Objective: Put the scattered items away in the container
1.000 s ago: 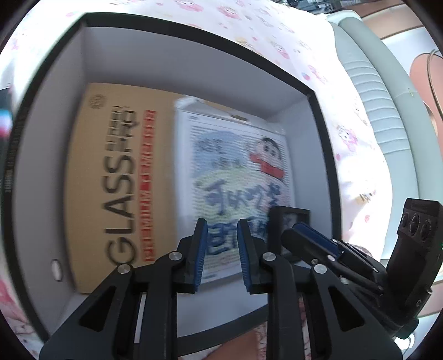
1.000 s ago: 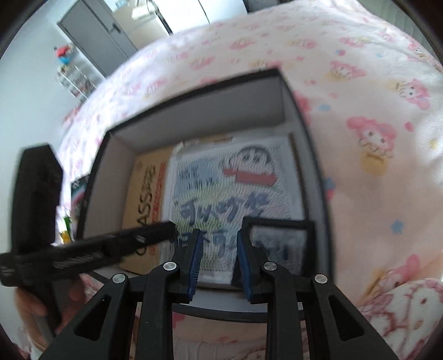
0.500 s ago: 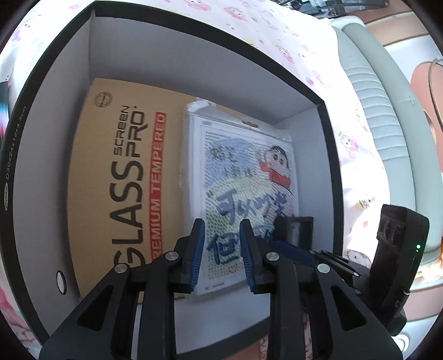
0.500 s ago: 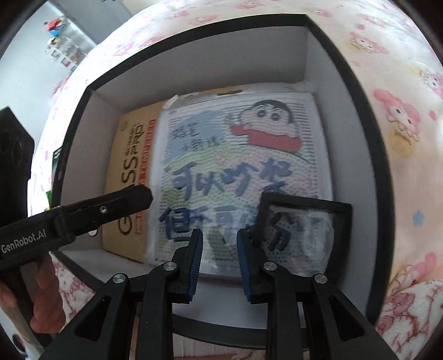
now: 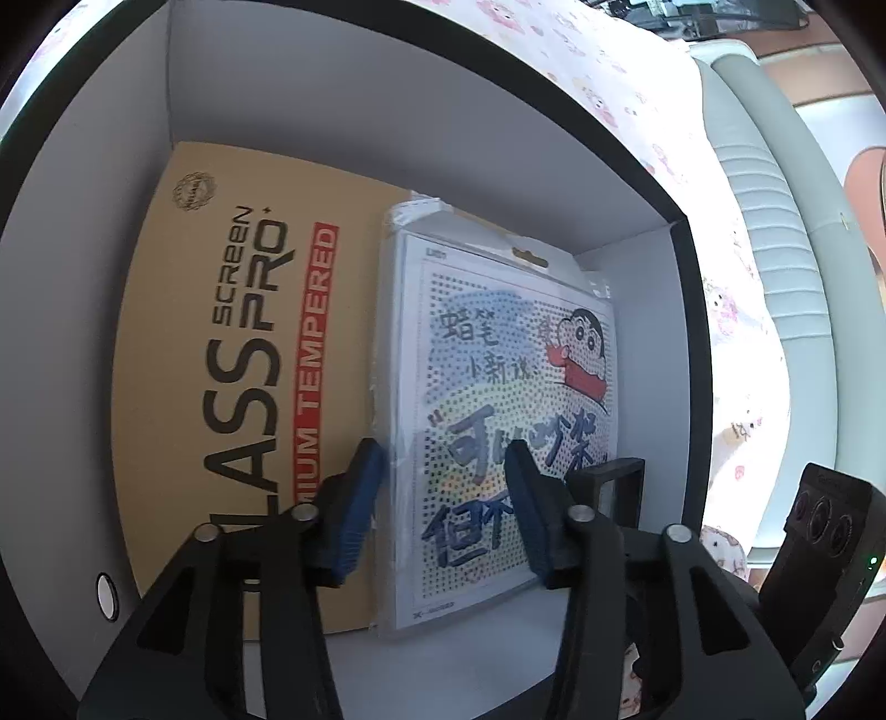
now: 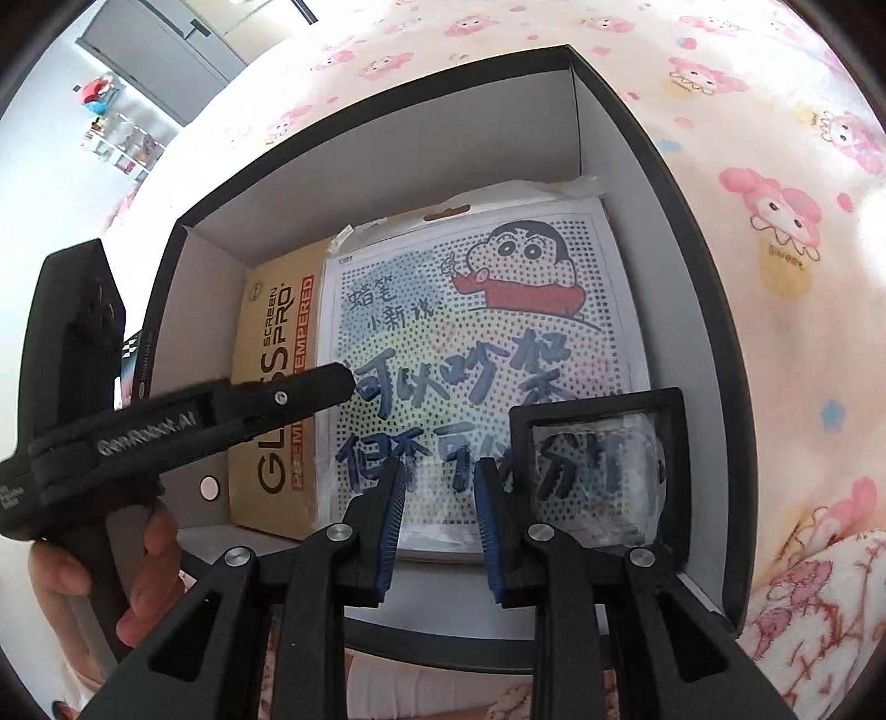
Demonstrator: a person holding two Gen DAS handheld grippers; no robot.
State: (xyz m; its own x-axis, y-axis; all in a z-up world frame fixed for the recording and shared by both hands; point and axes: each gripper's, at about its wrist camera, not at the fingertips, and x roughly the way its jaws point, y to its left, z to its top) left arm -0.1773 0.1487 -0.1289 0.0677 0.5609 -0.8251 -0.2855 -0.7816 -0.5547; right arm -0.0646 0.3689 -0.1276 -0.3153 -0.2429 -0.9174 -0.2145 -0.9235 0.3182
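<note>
A black box with white inner walls sits on a pink cartoon-print bedsheet. Inside lie a tan tempered-glass screen protector box, a cartoon-printed packet in clear wrap and a small black-framed clear case on top of the packet. My left gripper is open and empty, low over the packet's near edge; it also shows in the right wrist view. My right gripper hovers over the box's near side with its jaws slightly apart and nothing between them.
The pink cartoon-print bedsheet surrounds the box. A pale green ribbed rail runs along the bed's far right side. A dark item lies just outside the box's left wall. A cabinet stands far off.
My left gripper has opened wider over the packet. Both grippers have moved closer in over the box. The items in the box have not moved.
</note>
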